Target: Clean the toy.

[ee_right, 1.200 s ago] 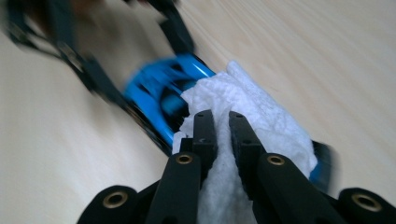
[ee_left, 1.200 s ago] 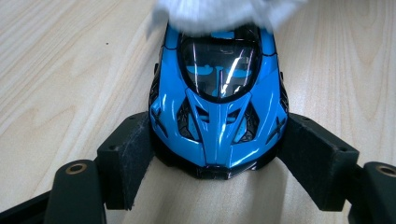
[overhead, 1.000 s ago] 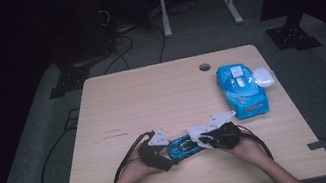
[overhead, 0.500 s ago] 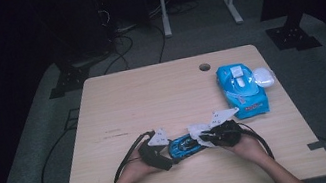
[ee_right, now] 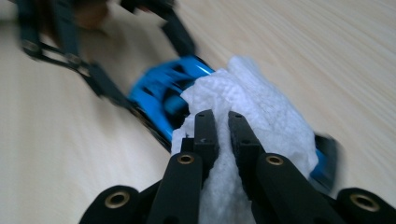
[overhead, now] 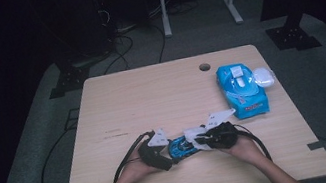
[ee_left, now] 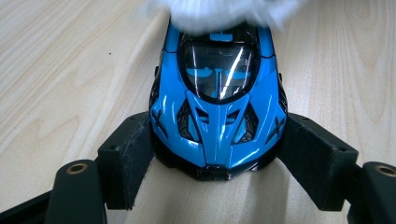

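The person is wiping a blue toy car (ee_left: 217,100) that is sitting near the table's (overhead: 151,93) six o'clock edge, with a blue wipes pack (overhead: 241,89) lying well apart toward two o'clock. The left gripper (ee_left: 217,161) is clamping the car's nose, its pads (ee_left: 128,156) pressing both front flanks. The right gripper (ee_right: 223,128) is pinching a white wipe (ee_right: 261,112) with its jaws nearly together, laying it over the car's rear. To do this well, I judge the left grip should be holding firm while the wipe is dragging lightly along the bodywork toward the windscreen, covering roof and sides without pushing the car out of the pads.
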`<state>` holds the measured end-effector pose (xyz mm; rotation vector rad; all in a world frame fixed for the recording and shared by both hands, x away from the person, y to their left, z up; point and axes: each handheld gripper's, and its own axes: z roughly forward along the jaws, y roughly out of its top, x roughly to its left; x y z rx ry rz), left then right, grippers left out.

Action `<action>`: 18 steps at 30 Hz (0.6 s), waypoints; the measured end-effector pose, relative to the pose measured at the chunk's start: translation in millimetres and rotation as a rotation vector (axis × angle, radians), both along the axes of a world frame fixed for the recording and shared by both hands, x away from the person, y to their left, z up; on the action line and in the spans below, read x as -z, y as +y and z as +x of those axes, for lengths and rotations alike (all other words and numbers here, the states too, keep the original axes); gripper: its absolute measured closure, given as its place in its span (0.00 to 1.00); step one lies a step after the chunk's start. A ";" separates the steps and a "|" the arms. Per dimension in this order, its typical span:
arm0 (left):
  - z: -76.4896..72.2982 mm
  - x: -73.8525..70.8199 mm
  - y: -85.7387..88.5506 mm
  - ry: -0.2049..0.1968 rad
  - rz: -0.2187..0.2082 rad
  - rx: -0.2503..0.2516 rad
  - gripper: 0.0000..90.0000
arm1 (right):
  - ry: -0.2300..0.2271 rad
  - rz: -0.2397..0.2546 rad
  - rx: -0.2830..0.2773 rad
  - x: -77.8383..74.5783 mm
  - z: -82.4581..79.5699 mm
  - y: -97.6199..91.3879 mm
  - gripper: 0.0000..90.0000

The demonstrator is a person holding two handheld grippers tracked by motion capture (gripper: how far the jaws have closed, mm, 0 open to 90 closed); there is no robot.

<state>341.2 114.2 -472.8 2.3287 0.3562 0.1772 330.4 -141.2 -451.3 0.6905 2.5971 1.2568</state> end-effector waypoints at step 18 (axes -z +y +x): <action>-0.8 1.2 -0.6 0.003 -0.012 -0.011 0.29 | -0.001 -0.008 -0.033 -1.3 -1.4 20.5 0.93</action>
